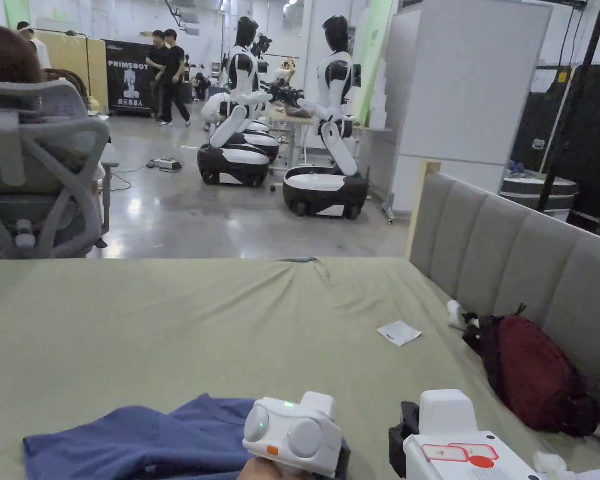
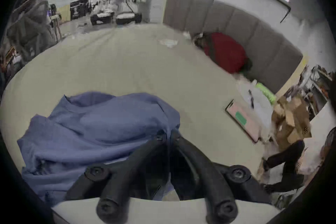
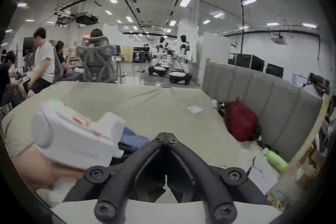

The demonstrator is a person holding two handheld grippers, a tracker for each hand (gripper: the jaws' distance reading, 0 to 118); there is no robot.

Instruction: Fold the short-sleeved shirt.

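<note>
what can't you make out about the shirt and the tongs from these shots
- Blue shirt: the head view's bottom edge and the left tongs' white housing cut it off, so its layout is unclear.
- Left tongs: in the left gripper view the tips meet at bunched cloth; motion blur hides whether they pinch it.
- Right tongs: shut, empty.
- White paper slip: too small to identify.

Blue shirt (image 2: 94,135): soft matt cloth, creased. Bed sheet (image 1: 199,325): matt olive cloth. Headboard (image 1: 517,250): grey padded fabric.
</note>
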